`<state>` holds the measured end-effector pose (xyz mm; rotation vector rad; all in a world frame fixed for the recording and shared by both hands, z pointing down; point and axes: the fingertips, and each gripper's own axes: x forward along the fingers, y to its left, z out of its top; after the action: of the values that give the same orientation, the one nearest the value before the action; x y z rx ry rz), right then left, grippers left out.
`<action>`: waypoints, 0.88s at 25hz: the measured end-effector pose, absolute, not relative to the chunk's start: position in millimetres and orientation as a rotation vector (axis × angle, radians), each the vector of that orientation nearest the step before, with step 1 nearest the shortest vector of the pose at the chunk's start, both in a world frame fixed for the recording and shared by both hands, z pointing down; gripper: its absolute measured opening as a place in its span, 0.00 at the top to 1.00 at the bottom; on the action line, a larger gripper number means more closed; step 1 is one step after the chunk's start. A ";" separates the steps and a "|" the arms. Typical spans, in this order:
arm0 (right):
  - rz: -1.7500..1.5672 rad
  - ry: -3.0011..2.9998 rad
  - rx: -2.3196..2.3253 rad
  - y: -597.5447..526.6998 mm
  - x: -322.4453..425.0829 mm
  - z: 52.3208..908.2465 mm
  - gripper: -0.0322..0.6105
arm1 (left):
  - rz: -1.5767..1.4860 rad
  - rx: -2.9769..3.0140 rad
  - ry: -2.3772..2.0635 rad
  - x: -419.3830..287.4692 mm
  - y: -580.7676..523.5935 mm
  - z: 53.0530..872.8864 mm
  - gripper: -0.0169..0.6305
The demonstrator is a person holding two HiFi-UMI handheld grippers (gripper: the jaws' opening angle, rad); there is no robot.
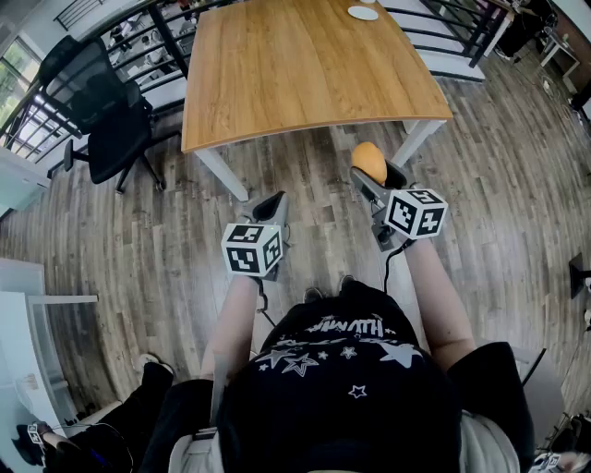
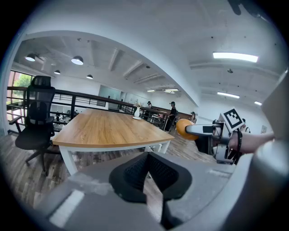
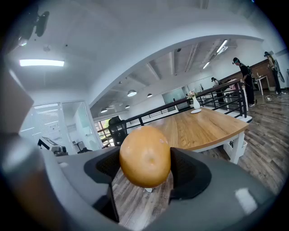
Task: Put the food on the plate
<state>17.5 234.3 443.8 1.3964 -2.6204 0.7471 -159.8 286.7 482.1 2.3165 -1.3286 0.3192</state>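
**A:** Where is everything sitting right now?

**B:** The big wooden surface [image 1: 305, 65] is lying ahead of the person. The plate [image 1: 363, 12] is resting close to its far edge, toward the far right corner. The food [image 3: 145, 156] isn't on the surface at all. It's hanging in the air over the floor [image 1: 138, 259], short of the near edge and near the near right corner.

**A:** What is holding it?

**B:** The right gripper [image 1: 371, 175] is carrying it. Its jaws are standing wide, with a pad pressing on each side of the food at about its broadest part. The left gripper [image 2: 146, 158] is carrying nothing, and its pads are meeting at the tips.

**A:** How are you expecting the food to handle?

**B:** It's a round, smooth, orange-brown lump, and I can't tell whether it's a bun or a fruit. I'm judging it light, since the gripper is holding it out nearly level with no sag showing. The skin is looking sleek, so I'm guessing it could slip if the squeeze loosens, and could dent if the squeeze tightens. Being round, it's also likely to roll once it's let go.

**A:** So where should the hold be?

**B:** Across the widest middle, where the pads are sitting now. I'd be setting it low on the middle of the plate, away from the surface's far edge.
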 end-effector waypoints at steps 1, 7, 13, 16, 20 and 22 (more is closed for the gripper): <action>0.751 -2.618 1.398 233.4 17.5 444.4 0.42 | 0.319 2.317 -1.328 -160.0 286.0 481.4 0.98; 0.770 -2.607 1.407 229.1 16.3 449.9 0.42 | 0.327 2.320 -1.325 -161.8 281.6 481.5 0.98; 0.786 -2.602 1.411 227.4 18.9 454.2 0.42 | 0.333 2.319 -1.330 -161.0 279.4 481.3 0.98; 0.790 -2.601 1.404 229.8 18.3 456.1 0.42 | 0.337 2.319 -1.325 -160.6 282.2 483.0 0.98; 0.812 -2.616 1.402 235.3 19.3 453.9 0.42 | 0.340 2.315 -1.318 -158.7 287.9 484.4 0.98; 0.824 -2.618 1.411 239.8 21.6 454.6 0.42 | 0.343 2.318 -1.309 -157.2 291.0 486.9 0.98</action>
<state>21.6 239.8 454.6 1.4110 -2.6180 0.8241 -157.2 291.0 486.9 2.3177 -1.3092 0.3428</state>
